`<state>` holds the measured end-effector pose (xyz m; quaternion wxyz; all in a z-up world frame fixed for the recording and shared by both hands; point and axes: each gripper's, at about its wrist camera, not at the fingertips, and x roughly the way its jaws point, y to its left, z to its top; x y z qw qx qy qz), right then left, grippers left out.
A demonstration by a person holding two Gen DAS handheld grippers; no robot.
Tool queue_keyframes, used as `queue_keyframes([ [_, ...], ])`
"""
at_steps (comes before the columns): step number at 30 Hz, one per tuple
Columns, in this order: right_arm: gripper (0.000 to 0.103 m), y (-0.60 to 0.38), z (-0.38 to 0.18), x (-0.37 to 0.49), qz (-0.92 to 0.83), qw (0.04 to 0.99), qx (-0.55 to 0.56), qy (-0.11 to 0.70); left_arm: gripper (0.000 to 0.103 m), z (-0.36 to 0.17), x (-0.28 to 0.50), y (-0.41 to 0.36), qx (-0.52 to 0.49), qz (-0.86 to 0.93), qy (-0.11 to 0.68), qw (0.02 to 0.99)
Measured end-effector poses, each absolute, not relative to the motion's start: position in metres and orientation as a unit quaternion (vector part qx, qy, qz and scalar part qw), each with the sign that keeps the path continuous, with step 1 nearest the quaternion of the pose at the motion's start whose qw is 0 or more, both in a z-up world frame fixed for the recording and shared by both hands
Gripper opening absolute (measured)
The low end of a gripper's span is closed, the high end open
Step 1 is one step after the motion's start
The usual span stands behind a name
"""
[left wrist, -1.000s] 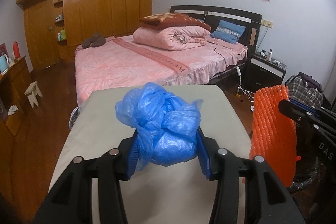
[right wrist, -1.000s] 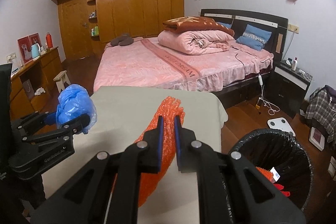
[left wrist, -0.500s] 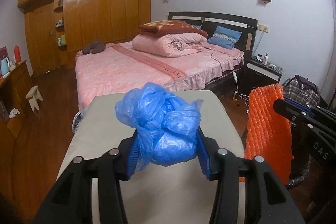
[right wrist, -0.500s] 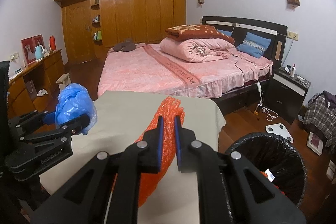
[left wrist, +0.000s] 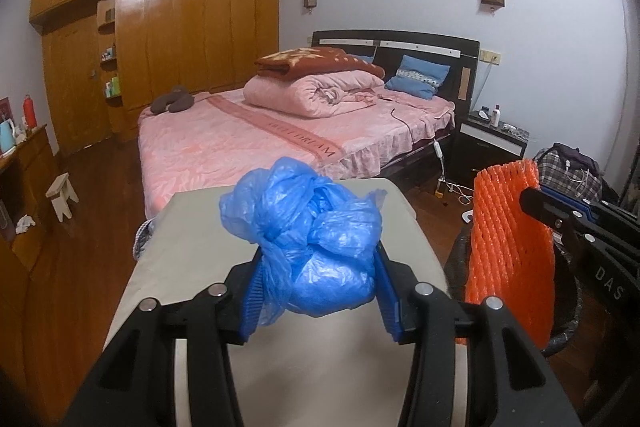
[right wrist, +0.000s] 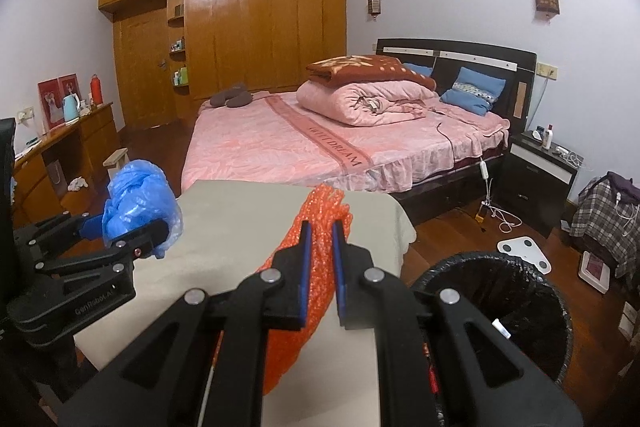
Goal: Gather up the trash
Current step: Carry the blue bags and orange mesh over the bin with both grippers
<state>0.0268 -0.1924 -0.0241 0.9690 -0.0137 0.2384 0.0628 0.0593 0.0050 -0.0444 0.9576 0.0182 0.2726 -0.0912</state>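
**Both grippers hold trash above the table**

The left gripper has its jaws about half apart, clamped on a crumpled blue plastic bag that bulges up and forward between the blue pads. The right gripper has its jaws nearly together, pinching an orange foam net sleeve that hangs limp below them. Both pieces are held over the beige table. A black-lined trash bin stands just right of the table.
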Motion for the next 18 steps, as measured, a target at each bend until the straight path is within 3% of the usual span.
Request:
queue_keyframes([
  [18,0.009,-0.243,-0.03,0.019,0.002,0.972,0.0,0.235,0.048,-0.046,0.067,-0.062,0.036,-0.153,0.268,0.951],
])
